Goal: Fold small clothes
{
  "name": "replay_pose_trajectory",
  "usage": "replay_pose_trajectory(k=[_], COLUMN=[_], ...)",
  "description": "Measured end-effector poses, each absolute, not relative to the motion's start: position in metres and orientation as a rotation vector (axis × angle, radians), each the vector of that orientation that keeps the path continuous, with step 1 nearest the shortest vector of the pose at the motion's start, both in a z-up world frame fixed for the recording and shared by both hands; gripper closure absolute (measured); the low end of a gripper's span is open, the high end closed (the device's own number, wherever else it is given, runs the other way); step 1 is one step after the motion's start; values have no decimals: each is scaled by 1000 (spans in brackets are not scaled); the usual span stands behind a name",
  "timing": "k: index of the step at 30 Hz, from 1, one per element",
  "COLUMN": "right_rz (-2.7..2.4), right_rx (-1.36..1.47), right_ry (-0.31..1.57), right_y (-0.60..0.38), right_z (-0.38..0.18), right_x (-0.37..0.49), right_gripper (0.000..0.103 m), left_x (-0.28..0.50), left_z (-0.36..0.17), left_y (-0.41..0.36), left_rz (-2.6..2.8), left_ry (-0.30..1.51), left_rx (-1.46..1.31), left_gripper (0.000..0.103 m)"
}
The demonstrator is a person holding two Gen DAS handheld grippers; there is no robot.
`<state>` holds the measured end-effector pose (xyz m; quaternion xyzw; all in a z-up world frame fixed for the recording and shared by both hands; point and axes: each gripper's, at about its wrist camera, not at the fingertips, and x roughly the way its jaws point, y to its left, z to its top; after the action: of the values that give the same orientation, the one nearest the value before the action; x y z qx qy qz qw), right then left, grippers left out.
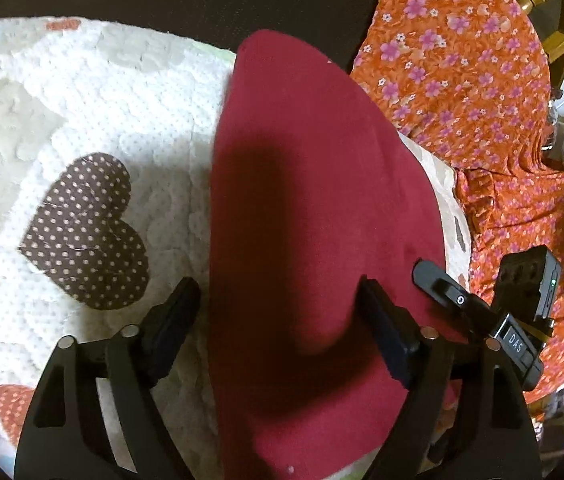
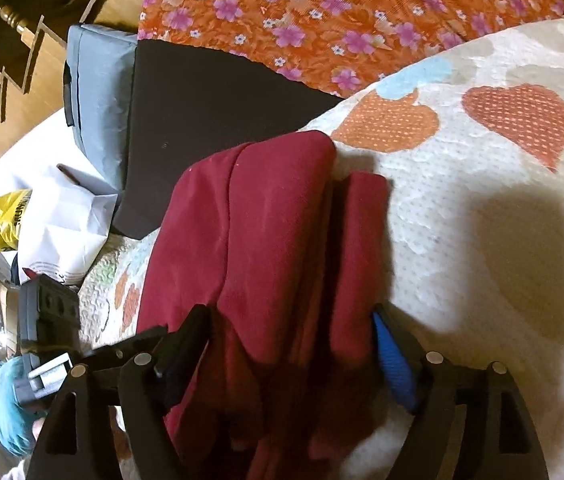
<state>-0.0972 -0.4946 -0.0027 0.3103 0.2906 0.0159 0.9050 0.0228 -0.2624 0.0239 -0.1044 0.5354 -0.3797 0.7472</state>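
Between your left gripper fingers: the dark red garment, jaws spread wide, pads clear of the cloth on both sides. Nothing gripped. Cloth runs as one long smooth strip, straight away from you along the line the gripper points.

Right gripper: same story. Jaws wide, red garment lying loose between them, bunched into lengthwise folds. No pinch visible.

Garment rests on the white quilt with the heart patches; brown dotted heart sits just left of the strip in the left view.

Key relation: both grippers straddle the near end of the garment, long axis running away from you. Neither hand looks nearer than the other, so any next fold, judged from this, goes across that axis, near end toward far.

Farther off: orange flowered fabric, a black slab beside it, clutter and wooden furniture at the edge.
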Motion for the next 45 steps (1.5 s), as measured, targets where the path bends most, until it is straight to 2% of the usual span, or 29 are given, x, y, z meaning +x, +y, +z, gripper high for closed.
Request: replay_pose_trajectory(k=[4, 5, 8, 9, 12, 14, 23, 28, 31, 32, 34, 38, 41, 45], right_rz=[32, 31, -2, -13, -35, -32, 77, 153, 114, 77, 43, -56, -8, 22], right_rx=[635, 626, 584, 564, 512, 491, 484, 507, 470, 438, 421, 309, 240, 197], right_ry=[594, 593, 588, 581, 566, 555, 567, 629, 757, 795, 777, 684, 647, 664], right_y=[-493, -491, -483, -479, -467, -458, -402, -364, -350, -348, -349, -346, -334, -317], right_z=[0, 1, 7, 11, 24, 34, 52, 28, 1, -6, -4, 35, 57, 59], right_x=[-88, -88, -91, -94, -103, -112, -165, -193, -194, -195, -206, -232, -234, -210], right_gripper=[25, 37, 53, 57, 62, 63, 63, 63, 59, 52, 51, 51, 62, 70], left_x=[22, 21, 15, 12, 5, -6, -79, -122, -138, -143, -154, -168, -163, -141], left_z=[24, 24, 27, 30, 42, 58, 99, 80, 58, 52, 55, 78, 83, 84], left_y=[-263, -263, -265, -265, -263, -259, -194, -153, -141, -139, -135, -128, -127, -139], left_rz=[-845, -853, -880, -879, -876, -886, -820, -746, -686, -664, -647, -566, -535, -477], left_ry=[1153, 1146, 1114, 1098, 1068, 1038, 1027, 1098, 1172, 1179, 1133, 982, 951, 930], left_rx=[-225, -230, -202, -183, -159, -150, -136, -123, -90, -60, -11, 75, 62, 61], left_gripper=[19, 20, 32, 34, 45, 49, 49, 49, 48, 43, 42, 42, 42, 42])
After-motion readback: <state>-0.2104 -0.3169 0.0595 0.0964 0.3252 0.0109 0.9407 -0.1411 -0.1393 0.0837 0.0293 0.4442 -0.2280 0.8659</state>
